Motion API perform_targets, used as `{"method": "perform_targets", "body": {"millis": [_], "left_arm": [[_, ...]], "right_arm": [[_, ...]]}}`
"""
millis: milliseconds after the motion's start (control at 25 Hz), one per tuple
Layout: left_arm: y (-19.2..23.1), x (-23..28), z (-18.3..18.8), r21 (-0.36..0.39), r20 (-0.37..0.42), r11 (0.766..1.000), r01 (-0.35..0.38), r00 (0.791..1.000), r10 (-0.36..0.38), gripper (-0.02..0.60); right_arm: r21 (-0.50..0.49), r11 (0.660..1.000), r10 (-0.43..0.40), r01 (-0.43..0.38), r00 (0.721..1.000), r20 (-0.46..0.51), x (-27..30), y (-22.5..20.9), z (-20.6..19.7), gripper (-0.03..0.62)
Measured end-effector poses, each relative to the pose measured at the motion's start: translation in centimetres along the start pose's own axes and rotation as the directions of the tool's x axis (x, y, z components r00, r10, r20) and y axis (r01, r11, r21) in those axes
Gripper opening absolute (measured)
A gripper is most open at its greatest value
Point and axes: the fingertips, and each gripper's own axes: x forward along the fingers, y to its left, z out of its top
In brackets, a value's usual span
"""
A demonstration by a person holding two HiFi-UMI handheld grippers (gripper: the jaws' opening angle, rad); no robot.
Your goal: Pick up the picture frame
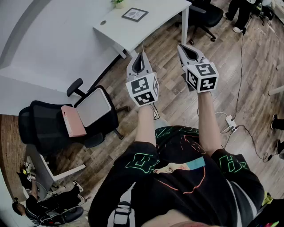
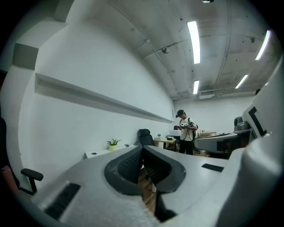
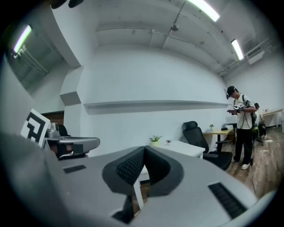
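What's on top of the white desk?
On the white desk: the picture frame lying flat, a small potted plant by the far edge, and a round cable hole. Nothing covers the desktop; the head view's edge cuts off the plant's top.

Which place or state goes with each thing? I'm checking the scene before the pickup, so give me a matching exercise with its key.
1 picture frame
2 pink box
3 power strip
4 left gripper

A on the wooden floor
B jaws together, empty
C on the white desk
D on an office chair

Pairs: 1-C, 2-D, 3-A, 4-B
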Motion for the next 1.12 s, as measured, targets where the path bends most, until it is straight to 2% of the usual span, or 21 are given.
{"method": "perform_targets", "body": {"millis": [200, 440, 680, 1120], "left_arm": [[-0.6, 0.1, 0.2, 0.003, 0.009, 1.0, 0.008, 1.0, -0.008, 0.004], [-0.2, 0.6, 0.4, -0.009, 0.011, 1.0, 0.003, 1.0, -0.002, 0.005], [-0.4, 1.1, 0.7, -0.007, 0.021, 1.0, 0.012, 1.0, -0.012, 0.005], [2.8, 0.9, -1.1, -0.028, 0.005, 0.999, -0.036, 0.999, 0.036, 0.004]], "right_arm": [[-0.022, 1.0, -0.002, 0.002, 1.0, 0.011, -0.7, -0.4, 0.4, 0.003], [0.025, 1.0, 0.007, -0.008, 0.999, 0.049, -0.3, -0.8, 1.3, 0.005], [0.013, 1.0, 0.004, -0.004, 0.999, 0.055, 0.1, -1.0, 1.7, 0.005], [0.035, 0.999, 0.031, -0.032, 0.999, 0.043, 2.4, 0.4, 0.3, 0.005]]}}
